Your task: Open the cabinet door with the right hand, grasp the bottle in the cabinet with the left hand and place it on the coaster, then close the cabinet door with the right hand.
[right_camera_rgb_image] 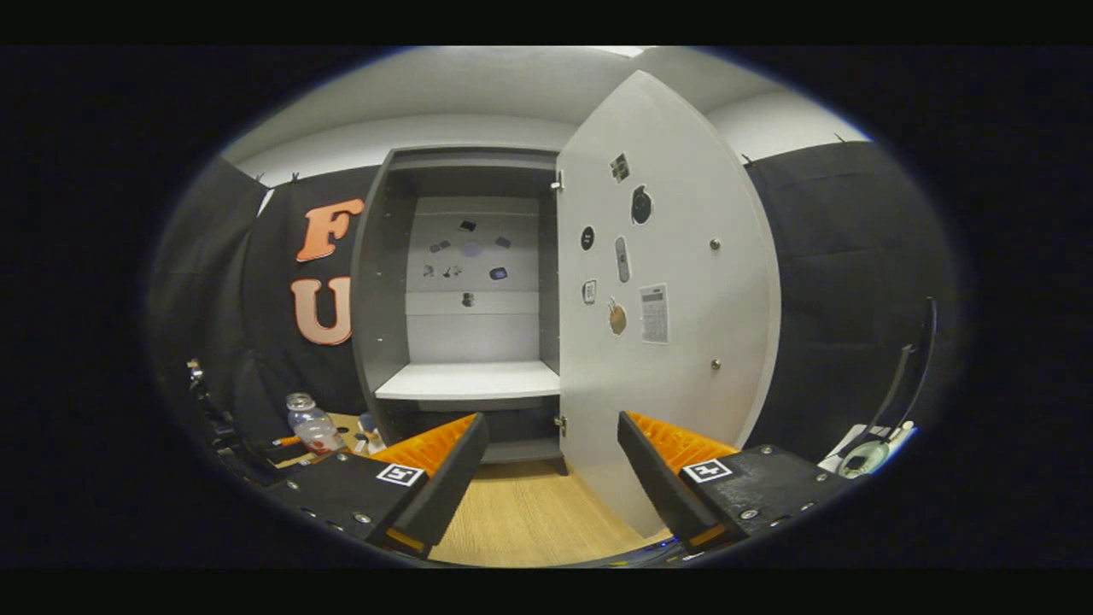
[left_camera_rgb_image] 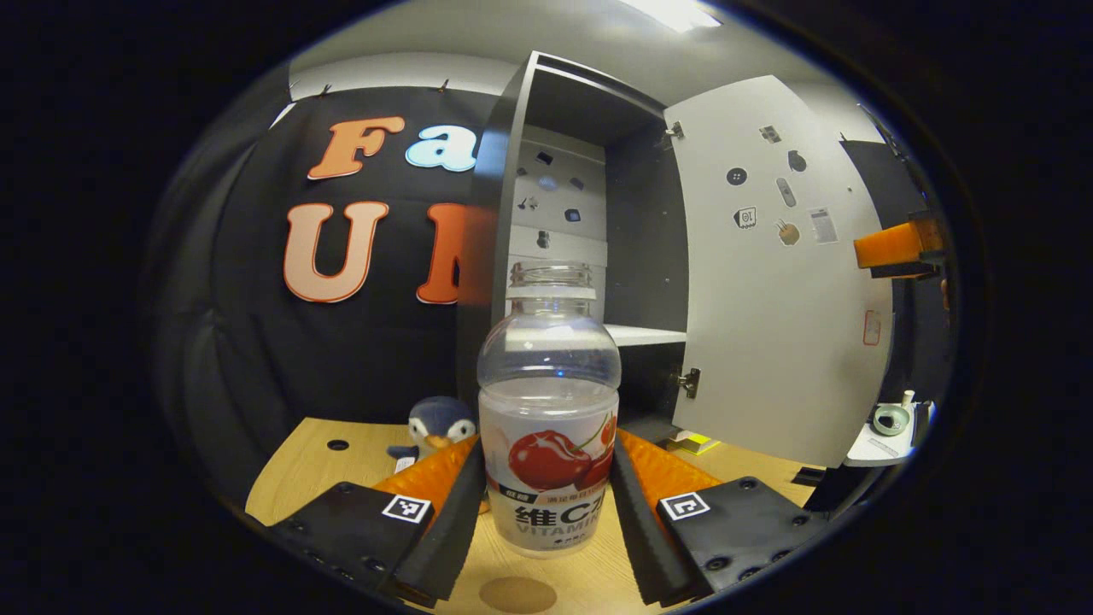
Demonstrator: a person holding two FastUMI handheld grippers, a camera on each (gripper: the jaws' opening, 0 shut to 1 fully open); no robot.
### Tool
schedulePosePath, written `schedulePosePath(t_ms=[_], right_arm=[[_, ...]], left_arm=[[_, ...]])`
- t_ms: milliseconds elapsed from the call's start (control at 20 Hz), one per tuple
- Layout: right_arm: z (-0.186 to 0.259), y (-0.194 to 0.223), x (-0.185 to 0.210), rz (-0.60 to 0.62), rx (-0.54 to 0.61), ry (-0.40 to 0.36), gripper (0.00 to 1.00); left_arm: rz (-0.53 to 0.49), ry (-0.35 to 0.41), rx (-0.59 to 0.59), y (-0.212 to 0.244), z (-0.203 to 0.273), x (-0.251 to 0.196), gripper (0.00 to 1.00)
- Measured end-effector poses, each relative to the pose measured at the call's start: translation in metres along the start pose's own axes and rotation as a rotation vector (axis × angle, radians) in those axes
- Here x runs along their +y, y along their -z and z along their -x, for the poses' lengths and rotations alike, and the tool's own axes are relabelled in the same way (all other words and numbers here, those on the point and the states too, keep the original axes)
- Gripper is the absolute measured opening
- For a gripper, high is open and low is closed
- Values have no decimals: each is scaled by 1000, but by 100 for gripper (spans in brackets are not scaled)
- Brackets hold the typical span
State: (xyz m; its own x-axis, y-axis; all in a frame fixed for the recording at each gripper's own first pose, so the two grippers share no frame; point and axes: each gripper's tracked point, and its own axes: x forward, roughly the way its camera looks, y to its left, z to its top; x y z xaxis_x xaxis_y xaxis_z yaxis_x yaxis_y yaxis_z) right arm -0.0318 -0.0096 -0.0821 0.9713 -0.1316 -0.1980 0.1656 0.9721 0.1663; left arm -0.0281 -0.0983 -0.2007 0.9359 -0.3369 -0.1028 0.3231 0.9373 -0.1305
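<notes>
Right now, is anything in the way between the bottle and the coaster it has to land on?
Nothing visible is. The bottle sits between the left gripper fingers, and the coaster lies on bare table just below it. The toy penguin stands off to the side.

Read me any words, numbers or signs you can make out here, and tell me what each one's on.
Bottle: printed lettering under a cherry picture; I don't read labels out.
Cabinet door: its stickers and paper sheet are too small to read.
Square markers either side of the bottle: black-and-white patterns, no words.
</notes>
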Motion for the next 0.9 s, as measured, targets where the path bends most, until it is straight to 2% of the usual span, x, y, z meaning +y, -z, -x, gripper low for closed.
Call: schedulePosePath(t_ms=[300, 450, 650, 900], right_arm=[[9, 23, -29, 55, 10, 58, 94], [12, 42, -31, 67, 43, 52, 94], [13, 60, -22, 52, 86, 15, 95], [12, 65, -23, 50, 91, 23, 94]], left_arm=[[5, -19, 33, 81, 25, 7, 82], [-6, -66, 59, 117, 23, 18, 84], [0, -99, 54, 136, 14, 28, 82], [-2, -132, 88, 162, 9, 43, 83]])
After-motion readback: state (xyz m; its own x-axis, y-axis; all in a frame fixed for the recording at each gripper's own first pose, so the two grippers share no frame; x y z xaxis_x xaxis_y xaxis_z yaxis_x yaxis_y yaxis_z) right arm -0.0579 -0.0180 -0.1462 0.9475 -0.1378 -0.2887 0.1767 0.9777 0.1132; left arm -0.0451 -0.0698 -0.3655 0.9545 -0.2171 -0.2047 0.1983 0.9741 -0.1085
